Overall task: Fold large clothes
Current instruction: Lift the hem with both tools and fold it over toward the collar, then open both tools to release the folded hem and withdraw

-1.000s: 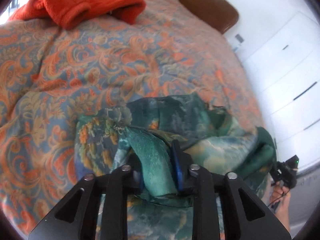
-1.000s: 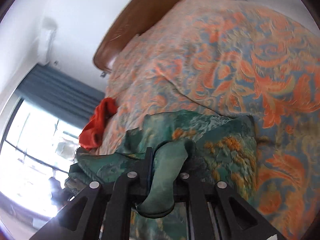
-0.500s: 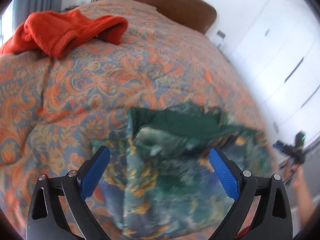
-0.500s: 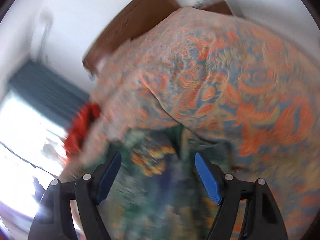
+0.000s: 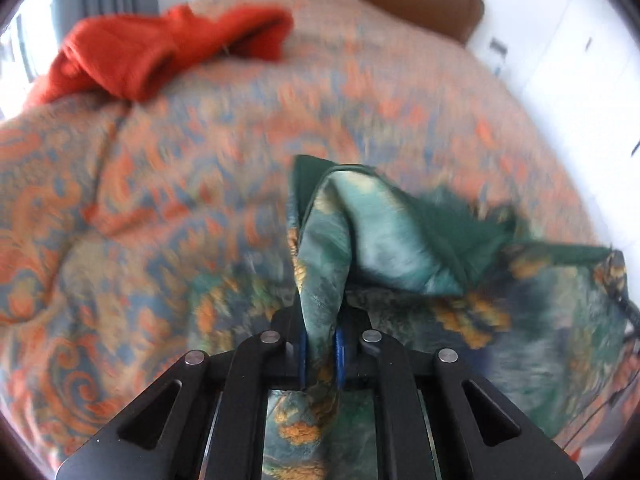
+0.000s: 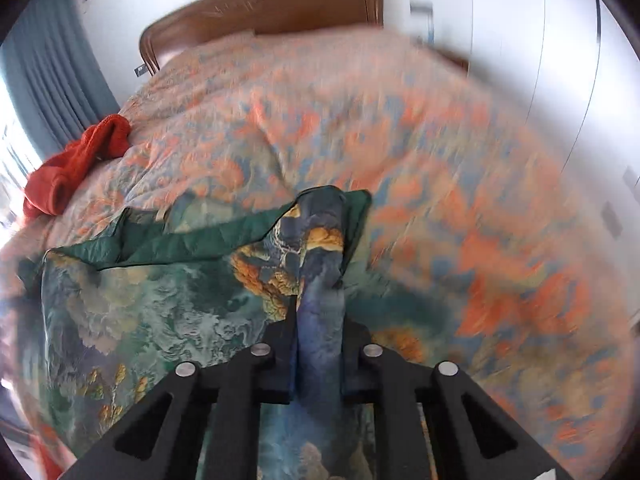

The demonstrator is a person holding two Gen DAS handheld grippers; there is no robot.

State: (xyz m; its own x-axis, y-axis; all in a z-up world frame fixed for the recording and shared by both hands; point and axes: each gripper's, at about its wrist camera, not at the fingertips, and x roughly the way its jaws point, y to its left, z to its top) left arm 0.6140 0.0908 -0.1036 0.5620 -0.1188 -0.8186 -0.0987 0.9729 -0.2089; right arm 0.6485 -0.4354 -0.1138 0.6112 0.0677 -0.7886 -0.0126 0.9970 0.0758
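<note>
A green printed garment (image 5: 384,240) lies bunched at the near end of a bed (image 5: 140,200) covered in an orange and blue paisley spread, as both grippers bite down on folds of its cloth. In the left wrist view, the left gripper (image 5: 320,354) has its jaws clamped on a raised pleat of the garment, having just closed on it; the blue pads show on either side of the cloth, and the fabric rises from them toward 12 o'clock before spreading to 3 o'clock, where its plain dark green inner side is turned up. In the right wrist view, the right gripper (image 6: 318,344) likewise has its jaws pressed on a bluish fold of the same garment (image 6: 160,312), having just closed on it, with the rest of the cloth spread out toward 9 o'clock. An orange-red garment (image 5: 160,52) lies crumpled well apart at 11 o'clock near the far side of the bed, beside grey-blue curtains (image 6: 52,64). A brown headboard (image 6: 260,12) stands at 12 o'clock against a white wall.
</note>
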